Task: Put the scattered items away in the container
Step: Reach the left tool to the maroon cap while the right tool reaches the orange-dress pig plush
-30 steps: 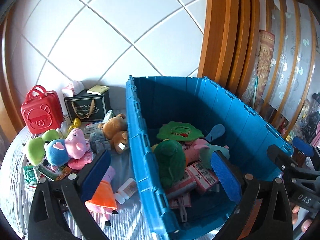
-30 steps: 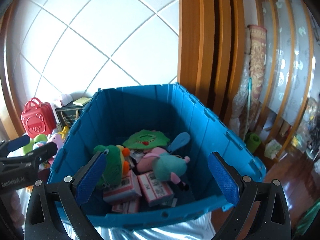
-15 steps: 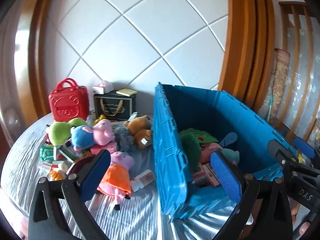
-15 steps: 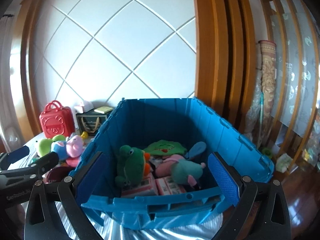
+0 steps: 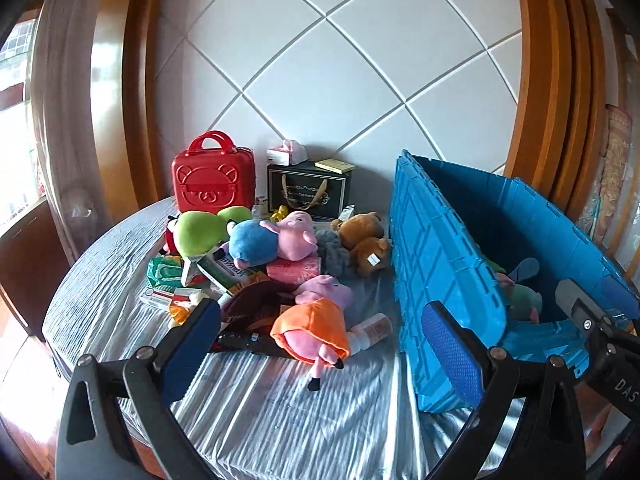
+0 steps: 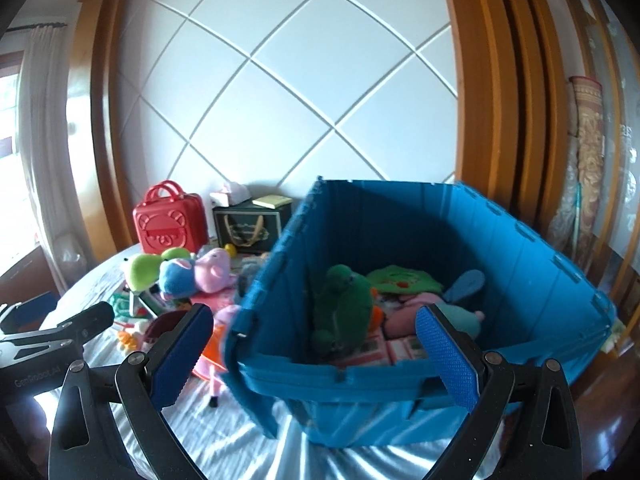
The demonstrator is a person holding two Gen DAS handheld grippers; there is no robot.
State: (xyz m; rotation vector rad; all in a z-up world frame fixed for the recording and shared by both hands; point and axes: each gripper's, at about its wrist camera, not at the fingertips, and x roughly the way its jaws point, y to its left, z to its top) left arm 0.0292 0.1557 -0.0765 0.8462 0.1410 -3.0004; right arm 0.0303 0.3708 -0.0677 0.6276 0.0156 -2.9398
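A blue plastic crate (image 5: 436,256) (image 6: 400,376) stands on the right of a round table. Inside lie a green plush frog (image 6: 344,300), a teal plush, a green cloth and several pink boxes. Left of the crate is a heap of toys: a pink pig plush in an orange dress (image 5: 316,320), a blue-and-pink pig plush (image 5: 272,238), a brown bear (image 5: 362,242), a green plush (image 5: 200,230) and small boxes. My left gripper (image 5: 320,356) is open, held back in front of the orange-dress pig. My right gripper (image 6: 312,356) is open before the crate's near wall, holding nothing.
A red bear-face case (image 5: 214,178), a black gift bag (image 5: 308,192) and a tissue pack stand at the back against the white wall. The table wears a silvery cloth (image 5: 280,412); its edge curves round at the left. Wooden door frames rise on the right.
Both grippers have pulled back and up from the crate. The left one has swung left, bringing the toy heap to the centre of its view. Both stay open.
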